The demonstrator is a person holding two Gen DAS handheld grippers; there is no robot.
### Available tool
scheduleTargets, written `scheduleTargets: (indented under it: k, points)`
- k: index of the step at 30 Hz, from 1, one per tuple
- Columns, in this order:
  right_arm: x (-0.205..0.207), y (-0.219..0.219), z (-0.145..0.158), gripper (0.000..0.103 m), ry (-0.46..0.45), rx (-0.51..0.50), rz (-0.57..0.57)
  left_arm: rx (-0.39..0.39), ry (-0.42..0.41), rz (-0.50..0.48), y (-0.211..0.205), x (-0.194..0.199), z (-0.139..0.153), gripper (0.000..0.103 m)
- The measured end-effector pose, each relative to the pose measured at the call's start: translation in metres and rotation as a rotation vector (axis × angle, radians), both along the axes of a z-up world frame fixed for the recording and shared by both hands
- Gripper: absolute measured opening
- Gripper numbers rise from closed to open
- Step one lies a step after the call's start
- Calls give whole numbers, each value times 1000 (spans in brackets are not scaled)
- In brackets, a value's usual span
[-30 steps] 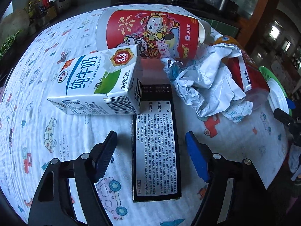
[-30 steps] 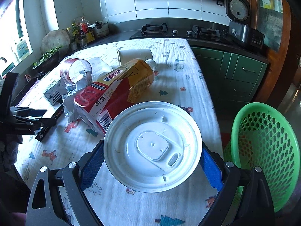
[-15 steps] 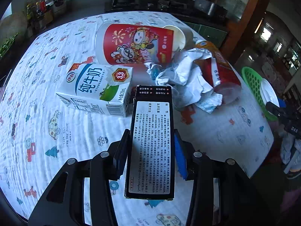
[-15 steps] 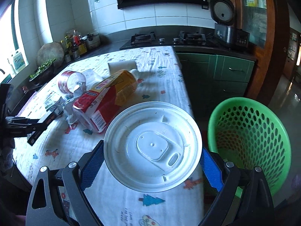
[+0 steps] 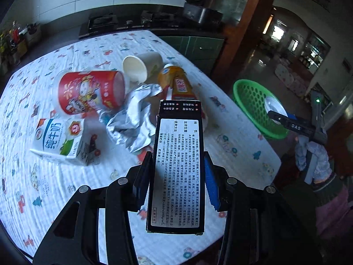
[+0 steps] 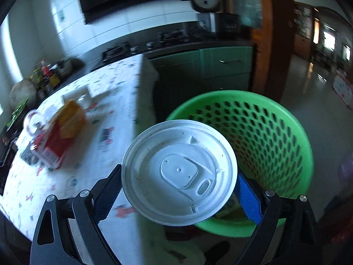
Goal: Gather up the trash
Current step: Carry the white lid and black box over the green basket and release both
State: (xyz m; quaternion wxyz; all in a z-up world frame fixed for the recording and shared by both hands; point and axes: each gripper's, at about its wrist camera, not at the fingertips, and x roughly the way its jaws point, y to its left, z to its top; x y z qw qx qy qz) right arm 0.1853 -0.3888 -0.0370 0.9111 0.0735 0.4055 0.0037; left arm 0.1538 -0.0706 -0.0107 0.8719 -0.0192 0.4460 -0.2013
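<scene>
1. Your right gripper (image 6: 179,182) clamps a round white plastic lid (image 6: 179,172), which hides the near rim of the green perforated plastic basket (image 6: 260,132) at right.
2. The table (image 6: 92,176) at left is blurred.
3. Your left gripper (image 5: 176,176) clamps a long black printed box (image 5: 177,165), lifted clear of the tablecloth and hiding the trash behind it.
4. The milk carton (image 5: 61,141) and crumpled foil (image 5: 132,119) lie at centre left.

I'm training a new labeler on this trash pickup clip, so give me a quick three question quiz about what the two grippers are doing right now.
1. True or false: the left gripper is shut on the black box.
2. What does the right gripper hold? A milk carton; B white lid; C paper cup.
3. Fill in: the lid hangs in front of the green ____.

Key: 1 true; 2 B; 3 basket.
</scene>
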Motion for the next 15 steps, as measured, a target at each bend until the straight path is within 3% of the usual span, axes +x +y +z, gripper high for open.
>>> scheduleTargets:
  k: [7, 15]
  points:
    - [7, -46, -13, 92, 32, 35, -93, -1, -36, -96, -58, 24, 15, 44]
    - [3, -66, -19, 95, 21, 70, -120, -10, -71, -204, -129, 51, 31, 44]
